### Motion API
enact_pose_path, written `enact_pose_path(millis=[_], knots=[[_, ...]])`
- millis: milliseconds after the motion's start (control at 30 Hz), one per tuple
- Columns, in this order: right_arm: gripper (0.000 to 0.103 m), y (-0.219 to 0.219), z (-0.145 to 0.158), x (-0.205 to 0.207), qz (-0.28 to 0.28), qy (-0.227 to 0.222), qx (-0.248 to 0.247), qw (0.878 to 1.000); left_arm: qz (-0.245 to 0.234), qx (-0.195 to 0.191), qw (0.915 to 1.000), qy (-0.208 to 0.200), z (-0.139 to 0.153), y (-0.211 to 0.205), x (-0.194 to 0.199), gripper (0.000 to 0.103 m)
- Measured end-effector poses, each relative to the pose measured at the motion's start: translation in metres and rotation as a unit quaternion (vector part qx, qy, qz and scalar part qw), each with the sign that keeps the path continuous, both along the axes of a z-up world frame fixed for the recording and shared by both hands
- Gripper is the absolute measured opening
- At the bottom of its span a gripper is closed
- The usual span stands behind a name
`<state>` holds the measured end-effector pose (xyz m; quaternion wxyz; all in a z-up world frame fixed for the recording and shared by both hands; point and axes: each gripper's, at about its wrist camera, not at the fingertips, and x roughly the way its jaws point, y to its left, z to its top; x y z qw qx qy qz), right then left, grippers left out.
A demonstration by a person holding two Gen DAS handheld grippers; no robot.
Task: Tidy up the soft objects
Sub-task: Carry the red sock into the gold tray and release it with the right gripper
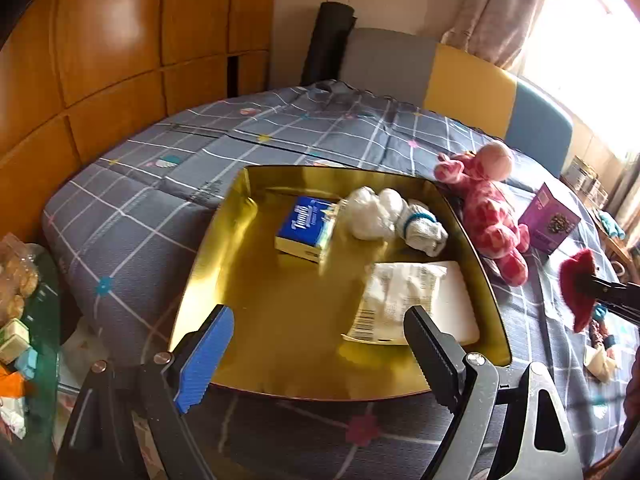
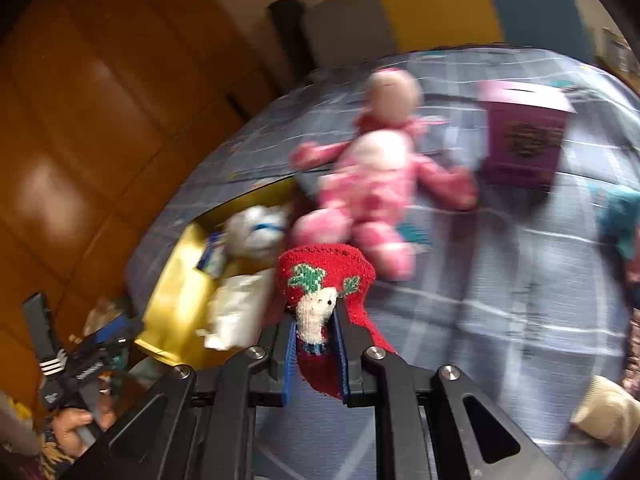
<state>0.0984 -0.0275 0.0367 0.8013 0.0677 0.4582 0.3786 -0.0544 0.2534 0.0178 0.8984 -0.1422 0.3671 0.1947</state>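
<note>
A gold tray (image 1: 224, 264) lies on the bed and holds a blue tissue pack (image 1: 306, 228), rolled white socks (image 1: 394, 216) and a white packet (image 1: 400, 296). My left gripper (image 1: 316, 352) is open and empty over the tray's near edge. My right gripper (image 2: 316, 344) is shut on a red knitted sock (image 2: 324, 284) with a white bear pattern, held above the bed to the right of the tray (image 2: 176, 300). The sock also shows in the left wrist view (image 1: 576, 292). A pink plush toy (image 1: 492, 216) lies right of the tray, and shows blurred in the right wrist view (image 2: 372, 184).
A purple box (image 1: 550, 220) stands on the checked bedspread (image 1: 132, 208) beyond the plush. More small soft items (image 1: 600, 348) lie at the bed's right side. A wooden wardrobe (image 1: 80, 60) is on the left, a cluttered side table (image 1: 20, 320) at lower left.
</note>
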Motion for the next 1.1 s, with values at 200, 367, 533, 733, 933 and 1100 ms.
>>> enact_pose_path(millis=[200,367,533,733,933,1100], knots=[[0.015,0.098,-0.002,-0.018,0.081,0.03,0.034,0.996,0.027,-0.003,0.9996,0.002,-0.002,0.019,-0.014,0.088],[0.018,0.153,-0.033,-0.019,0.114,0.106,0.068,0.985,0.048,-0.006,0.9988,-0.004,-0.004,0.032,-0.022,0.088],[0.021,0.181,-0.08,-0.032,0.121,0.124,-0.012,0.985,0.056,0.001,0.9984,-0.01,-0.002,0.036,-0.027,0.088],[0.027,0.182,-0.075,-0.052,0.129,0.063,-0.044,0.989,0.052,0.0,0.9986,-0.007,-0.003,0.034,-0.026,0.088],[0.035,0.168,-0.062,-0.058,0.124,0.033,-0.042,0.991,0.048,0.008,0.9988,-0.008,-0.001,0.027,-0.026,0.088],[0.036,0.148,-0.047,-0.062,0.105,0.0,-0.052,0.993,0.042,0.014,0.9989,-0.014,0.003,0.022,-0.027,0.088]])
